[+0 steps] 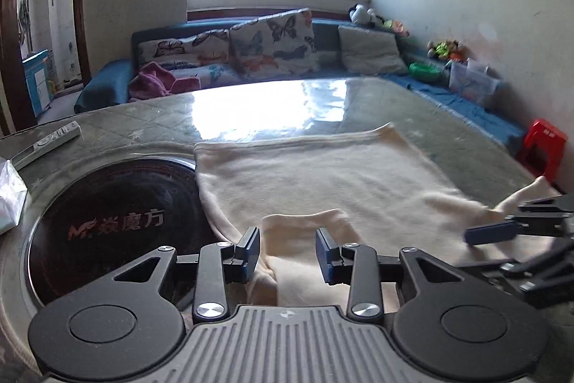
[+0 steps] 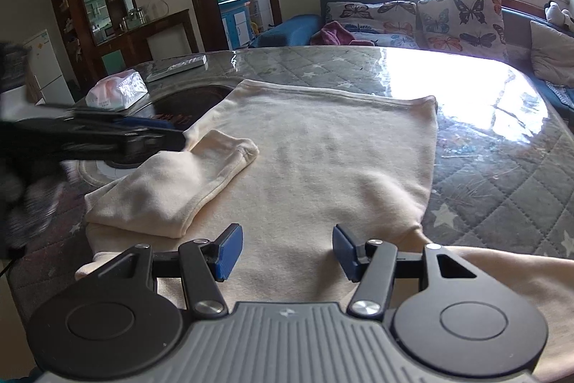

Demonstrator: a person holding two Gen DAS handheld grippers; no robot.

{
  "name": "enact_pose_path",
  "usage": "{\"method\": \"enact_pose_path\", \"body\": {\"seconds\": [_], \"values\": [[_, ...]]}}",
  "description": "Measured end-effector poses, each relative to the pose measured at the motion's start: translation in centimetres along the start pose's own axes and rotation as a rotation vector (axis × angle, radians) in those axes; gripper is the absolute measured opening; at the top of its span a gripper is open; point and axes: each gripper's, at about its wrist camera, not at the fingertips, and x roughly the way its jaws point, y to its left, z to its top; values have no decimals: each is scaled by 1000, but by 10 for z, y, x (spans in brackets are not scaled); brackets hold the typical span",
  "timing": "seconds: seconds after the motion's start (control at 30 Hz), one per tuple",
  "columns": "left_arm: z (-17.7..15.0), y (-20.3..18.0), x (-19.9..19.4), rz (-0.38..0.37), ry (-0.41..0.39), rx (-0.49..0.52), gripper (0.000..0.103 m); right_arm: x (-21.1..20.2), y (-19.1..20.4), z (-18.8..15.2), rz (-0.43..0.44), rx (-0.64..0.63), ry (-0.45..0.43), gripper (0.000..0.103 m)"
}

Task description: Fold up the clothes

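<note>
The big table with the shiny quilted cover is carrying a cream top, which is lying flat and taking up most of the near side, with its far hem reaching toward the middle of the table. One sleeve is already lying folded in over the body, near the left edge of the top. The other sleeve is hanging out toward the near right corner, so I think that fold is not done yet, and the body is not folded up either. The left gripper is sitting open over the folded sleeve, holding nothing. The right gripper is open too, hovering over the near edge of the top, with nothing in it.
</note>
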Motion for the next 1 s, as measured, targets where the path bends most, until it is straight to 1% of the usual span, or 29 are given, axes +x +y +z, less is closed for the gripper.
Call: {"method": "enact_pose_path", "body": {"seconds": [0.17,0.27,0.33,0.4,0.43,0.47,0.5,0.53,0.6,0.67,0.73,0.93,1.0], "values": [[5,3,30,16,52,-6,36,2,2,-1,6,-2,6,57],[6,3,37,20,65,-13,36,3,1,-1,9,0,6,57],[6,3,38,8,62,-13,36,4,1,-1,10,0,5,58],[6,3,37,-3,56,-13,28,4,1,-2,13,0,4,61],[6,3,37,-6,50,-17,21,5,2,-2,14,0,3,64],[5,4,36,-4,42,-20,11,5,2,-2,16,0,2,66],[5,4,34,1,32,-23,9,5,3,-2,18,0,1,72],[4,6,31,5,21,-33,6,6,5,-3,20,1,0,78],[4,10,22,12,-3,-59,6,8,9,-4,22,-2,-2,87],[3,15,10,24,-30,-84,6,9,12,-6,17,-15,-3,92],[2,23,-4,37,-54,-113,5,11,16,-7,19,-24,0,103],[-4,51,-52,92,-154,-218,5,16,22,-10,-16,-48,-14,103],[-7,60,-67,126,-185,-235,5,18,26,-10,-34,-77,-12,103]]}}
